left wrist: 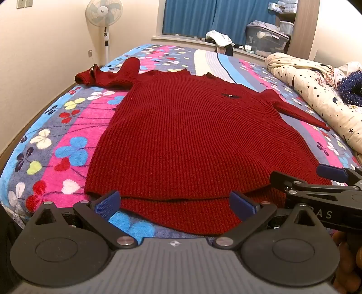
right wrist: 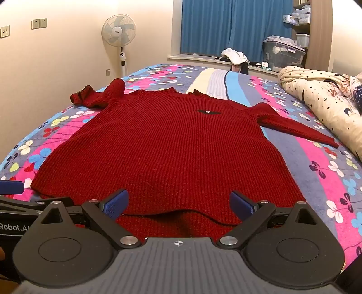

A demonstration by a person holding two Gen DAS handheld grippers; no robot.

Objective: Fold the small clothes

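A dark red knitted sweater lies flat on the bed, hem towards me, neck at the far end; it also shows in the right wrist view. Its left sleeve is bunched at the far left, its right sleeve lies straight out to the right. My left gripper is open, its blue pads just above the hem's left part. My right gripper is open over the hem's right part and also appears at the right edge of the left wrist view.
The bed has a flowered blanket in pink, blue and grey. A rolled star-print quilt lies along the right side. A standing fan is by the left wall. A windowsill with clothes and a storage box is behind the bed.
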